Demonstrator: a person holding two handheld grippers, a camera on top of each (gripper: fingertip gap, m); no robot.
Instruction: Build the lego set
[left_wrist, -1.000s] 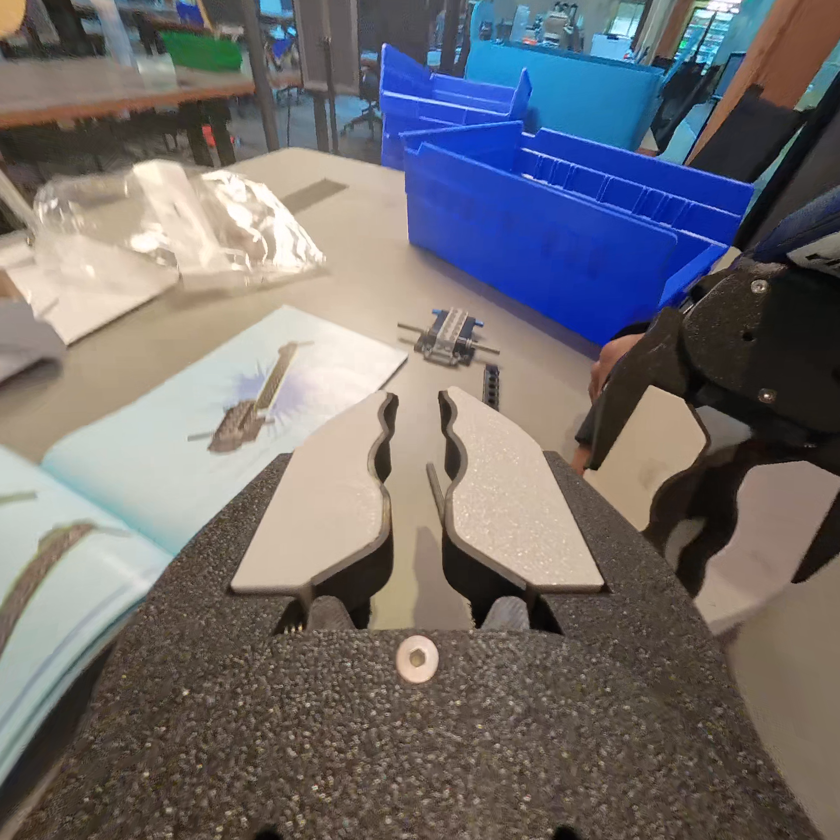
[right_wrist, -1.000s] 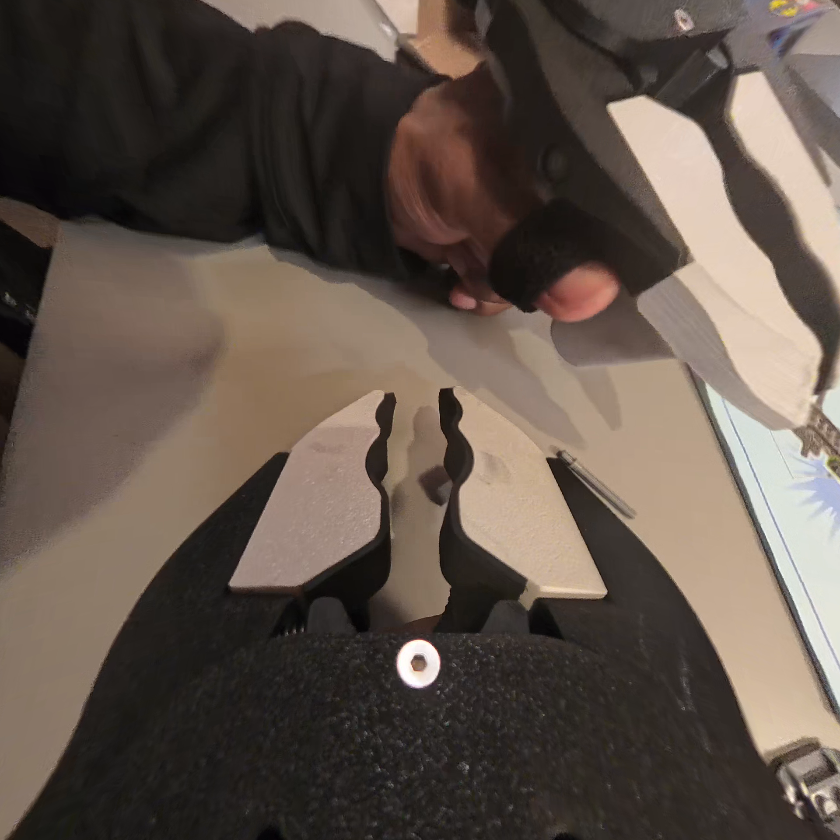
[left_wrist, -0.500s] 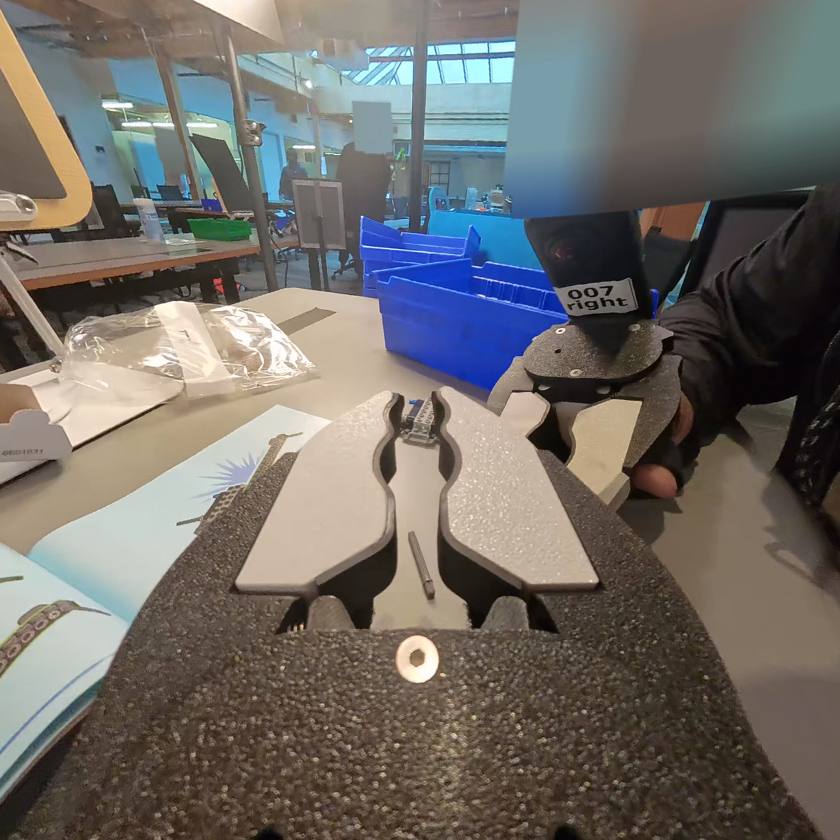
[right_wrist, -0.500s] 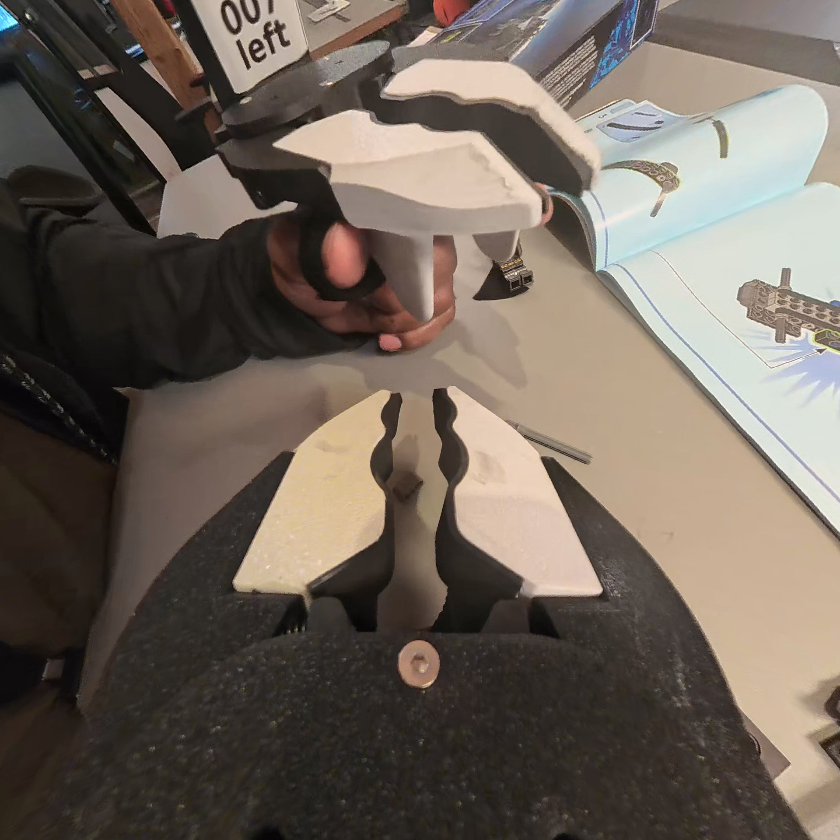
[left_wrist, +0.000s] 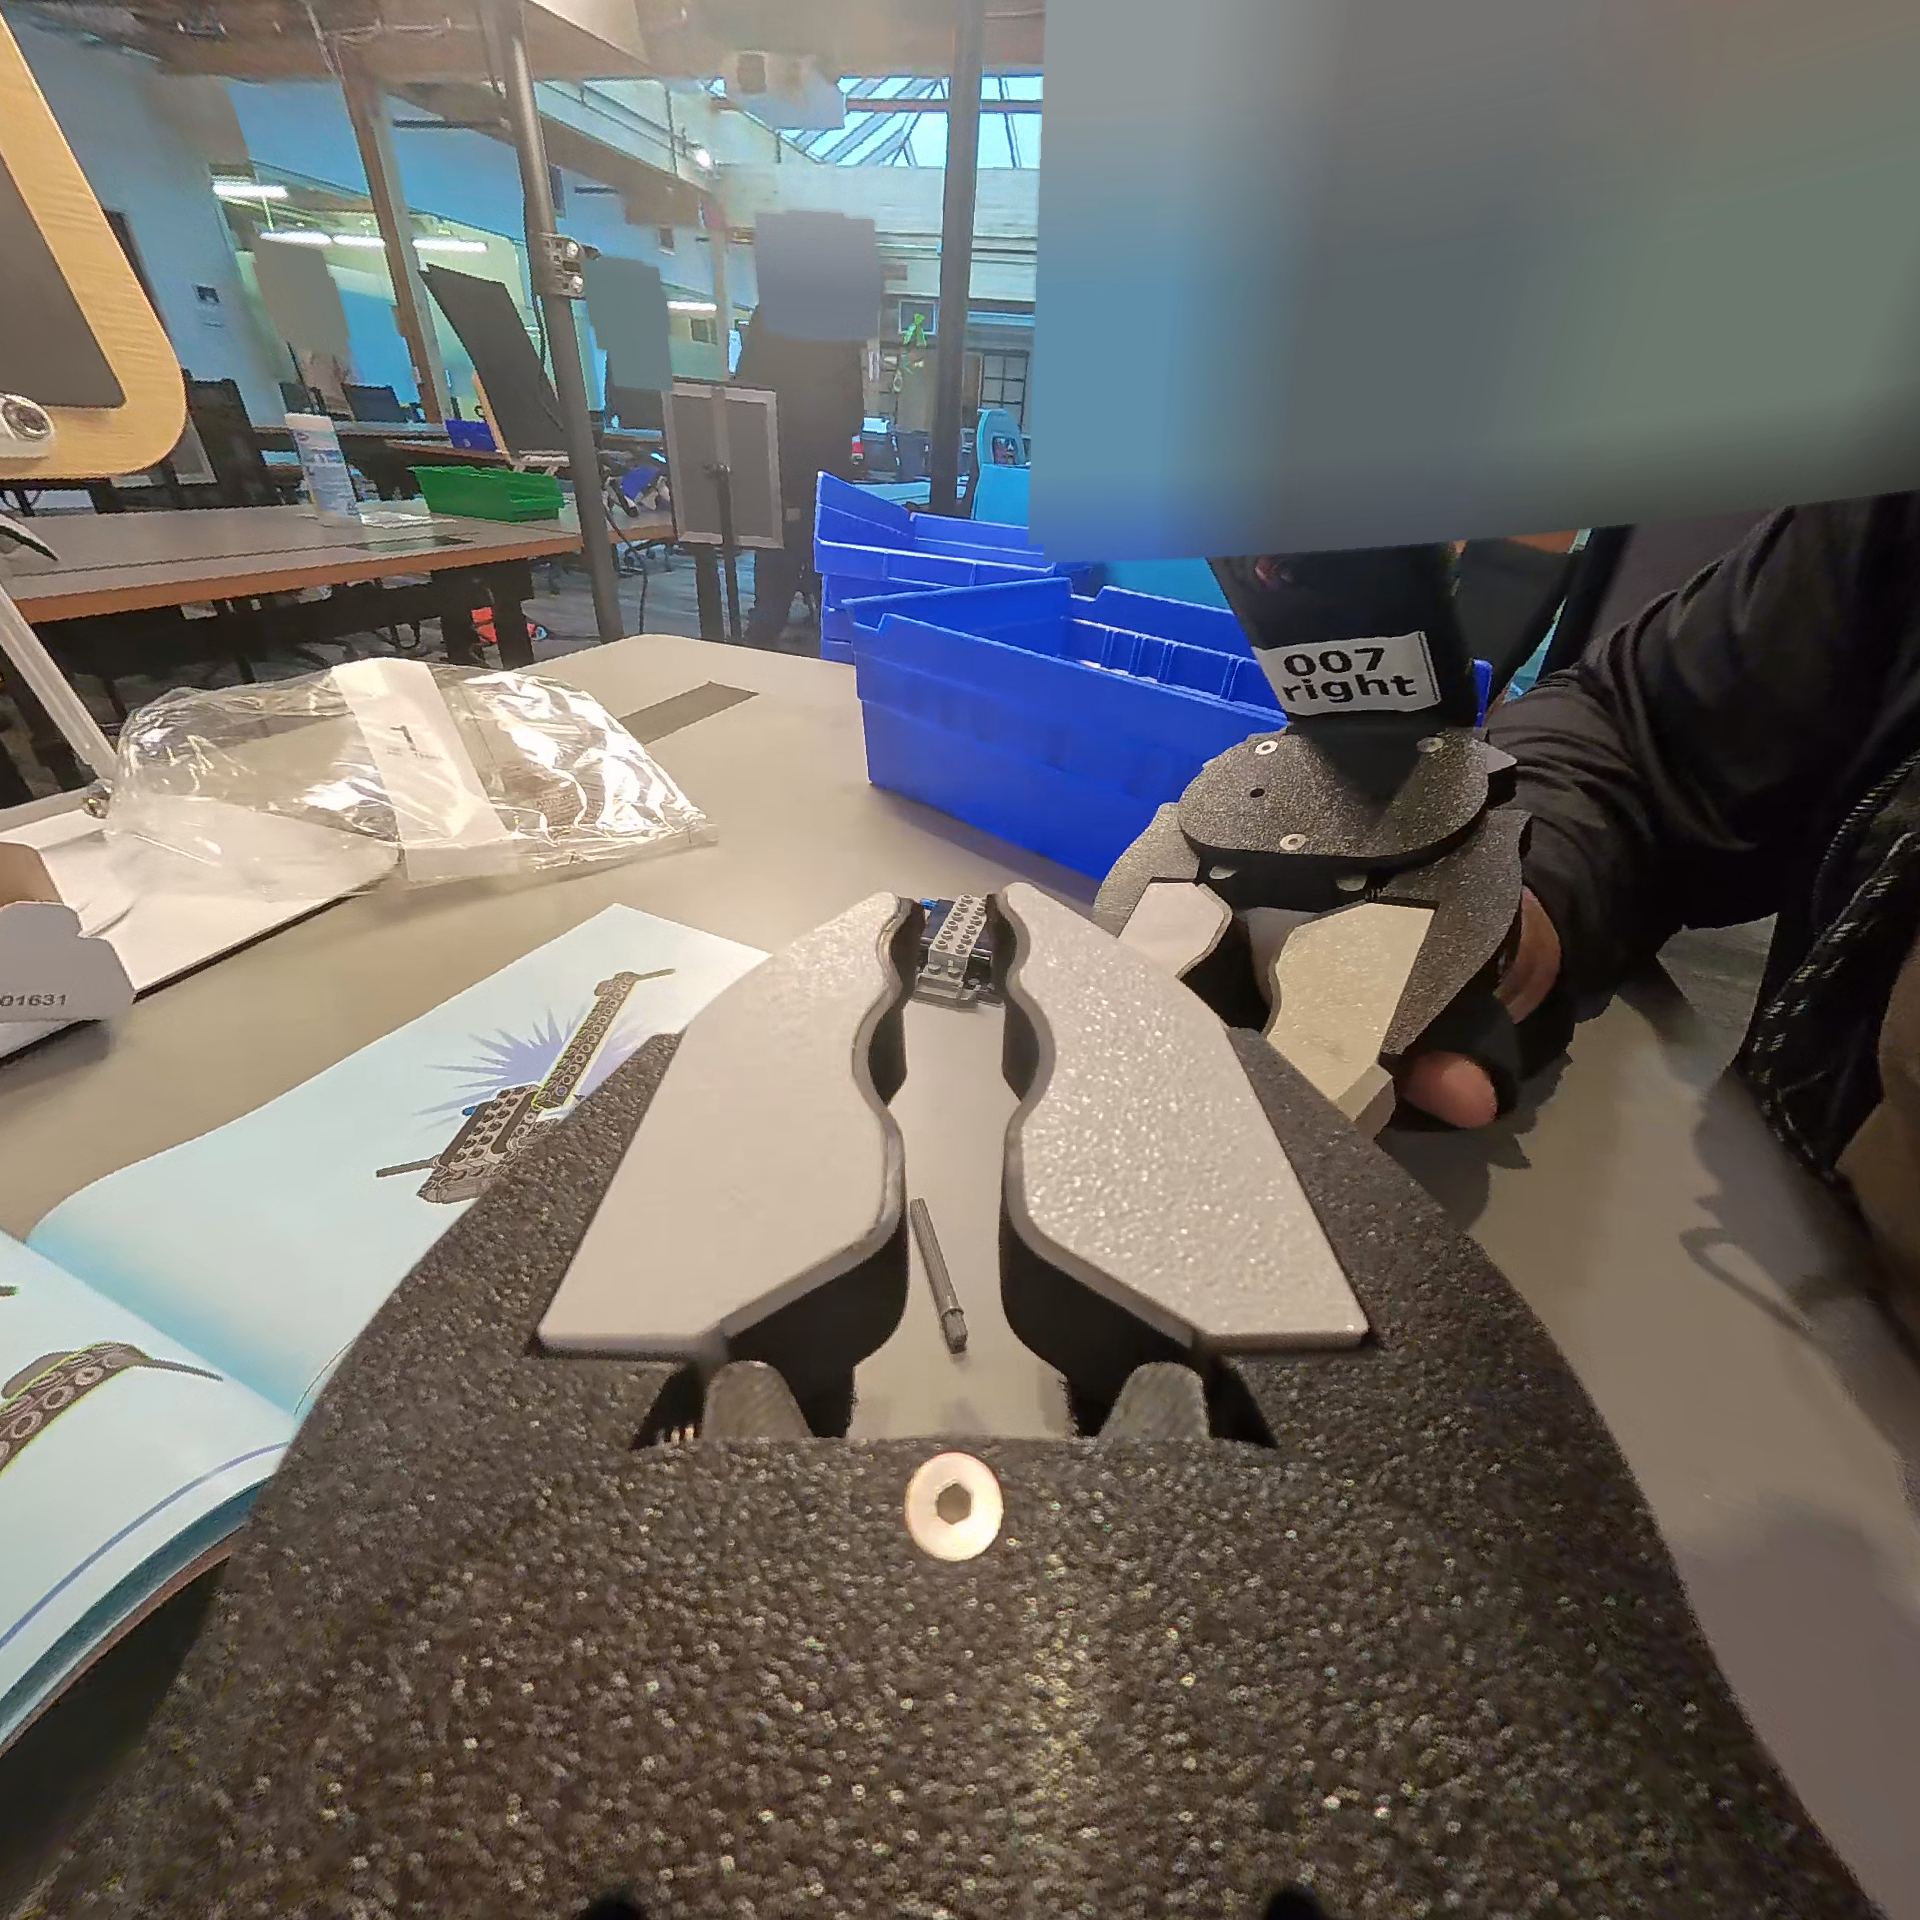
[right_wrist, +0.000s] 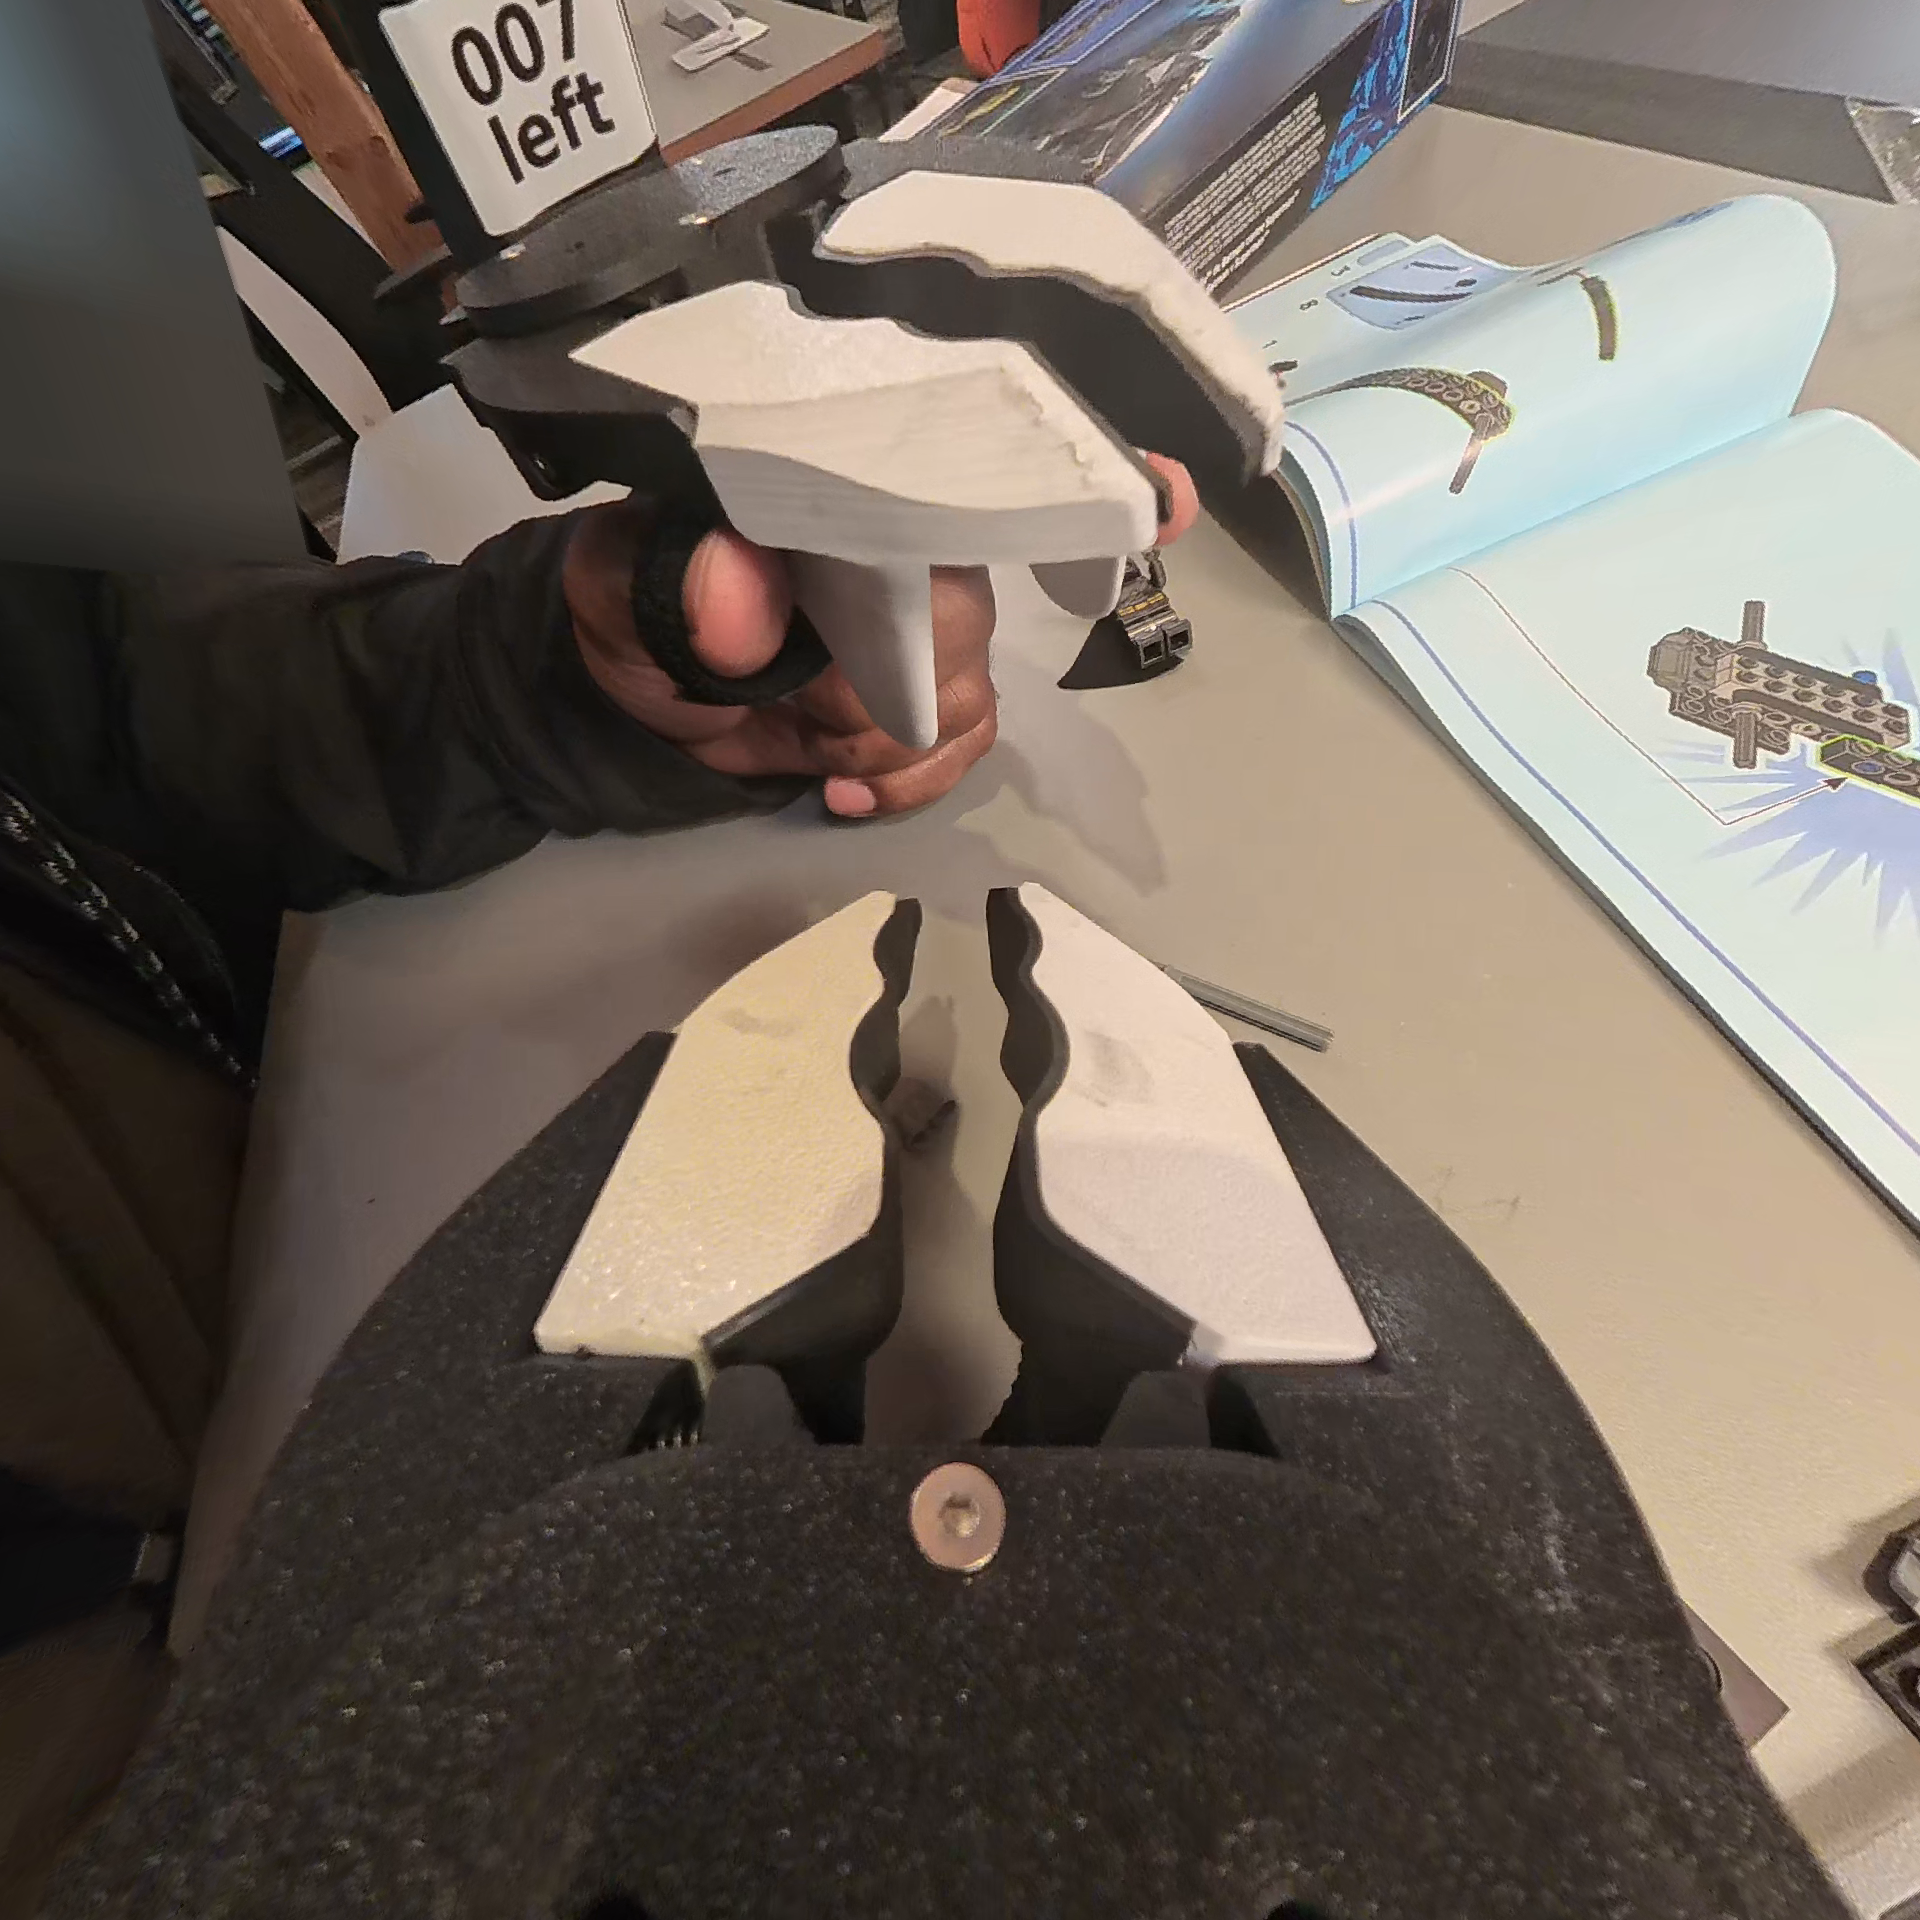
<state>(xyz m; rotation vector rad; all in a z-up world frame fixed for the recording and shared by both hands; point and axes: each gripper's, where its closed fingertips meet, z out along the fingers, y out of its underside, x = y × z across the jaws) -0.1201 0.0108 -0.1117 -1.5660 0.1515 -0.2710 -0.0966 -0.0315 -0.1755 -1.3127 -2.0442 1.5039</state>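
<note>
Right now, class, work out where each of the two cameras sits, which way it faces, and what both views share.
Left wrist view: sits on the left gripper, faces across the table toward blue bins; shows its own jaws, the right gripper and a sleeve.
Right wrist view: sits on the right gripper, faces the left gripper and the hand holding it.
Shared: the open booklet, the thin rod and the grey table.

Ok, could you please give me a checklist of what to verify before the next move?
1. Left gripper empty, fingers apart: ok.
2. Grey pin lying free on the table beneath those fingers: ok.
3. Brick assembly on the table beyond the left fingertips, untouched: ok.
4. Small dark piece between the right gripper fingers, firmly pinched: cannot tell.
5. Both grippers clear of each other: ok.
</note>
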